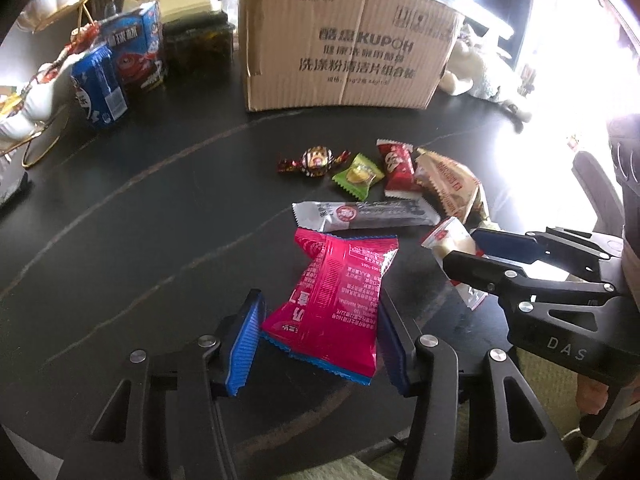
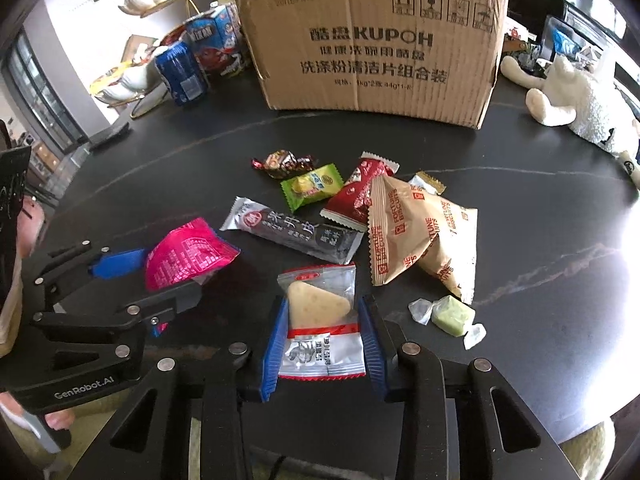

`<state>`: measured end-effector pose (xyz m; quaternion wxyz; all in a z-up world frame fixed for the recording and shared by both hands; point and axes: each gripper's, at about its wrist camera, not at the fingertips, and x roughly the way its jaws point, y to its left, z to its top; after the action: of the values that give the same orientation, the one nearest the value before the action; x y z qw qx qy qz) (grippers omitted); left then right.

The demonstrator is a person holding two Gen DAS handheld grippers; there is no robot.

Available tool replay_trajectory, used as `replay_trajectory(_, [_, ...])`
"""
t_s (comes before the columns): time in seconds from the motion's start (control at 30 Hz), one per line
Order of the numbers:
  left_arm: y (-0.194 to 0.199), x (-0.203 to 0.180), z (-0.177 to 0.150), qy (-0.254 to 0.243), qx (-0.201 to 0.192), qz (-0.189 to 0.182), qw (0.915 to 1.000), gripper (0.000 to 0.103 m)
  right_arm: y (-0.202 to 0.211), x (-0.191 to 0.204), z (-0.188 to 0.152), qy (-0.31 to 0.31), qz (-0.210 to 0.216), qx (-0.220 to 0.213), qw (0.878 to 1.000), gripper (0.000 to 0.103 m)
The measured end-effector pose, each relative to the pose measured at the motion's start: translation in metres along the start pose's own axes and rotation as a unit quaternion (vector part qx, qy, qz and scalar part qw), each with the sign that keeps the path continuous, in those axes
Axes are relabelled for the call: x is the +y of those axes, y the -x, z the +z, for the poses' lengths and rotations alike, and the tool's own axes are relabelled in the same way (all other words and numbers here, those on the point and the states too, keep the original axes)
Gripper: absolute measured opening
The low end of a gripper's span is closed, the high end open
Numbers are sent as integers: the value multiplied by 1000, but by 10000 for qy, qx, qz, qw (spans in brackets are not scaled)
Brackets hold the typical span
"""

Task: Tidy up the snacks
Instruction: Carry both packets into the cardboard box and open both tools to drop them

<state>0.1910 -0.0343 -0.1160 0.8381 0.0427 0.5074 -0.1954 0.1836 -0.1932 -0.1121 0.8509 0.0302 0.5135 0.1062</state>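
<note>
Cardboard box (image 2: 372, 40) standing open at the back of the dark table (image 2: 540, 208), waiting for snacks. Lifting two at once: left gripper (image 1: 320, 344) clamped on the pink packet (image 1: 336, 300), right gripper (image 2: 322, 344) pinching the clear cheese-wedge packet (image 2: 320, 312). Keeping both squeezes firm, rising clear of the silver bar (image 2: 292, 232) before carrying boxward.

Magenta packet (image 1: 336, 300), green candy (image 2: 313, 185), brown cardboard box (image 2: 372, 40) — all on a black, pale-veined table (image 2: 540, 208).
</note>
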Motion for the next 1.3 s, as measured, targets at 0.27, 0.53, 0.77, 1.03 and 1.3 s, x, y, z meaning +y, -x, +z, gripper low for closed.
replay_trajectory(0.27, [31,-6,6,-8,-385,83,9992,53,25,0,0,-17,71,-335,9994,37])
replay_trajectory(0.53, [61,-17,19,-46,-805,105,9967,53,57,-1,9,24,27,-823,9966,37])
replay_trajectory(0.77, [85,-26,39,-179,-1183,183,9927,53,83,-6,24,13,-15,-1229,9924,37])
replay_trajectory(1.03, [111,-31,66,-199,-1602,196,9867,53,111,-11,49,-23,-29,-1687,9857,37])
replay_trajectory(1.3, [124,-30,100,-122,-1831,148,9829,53,124,-18,79,-43,-84,-1929,9812,37])
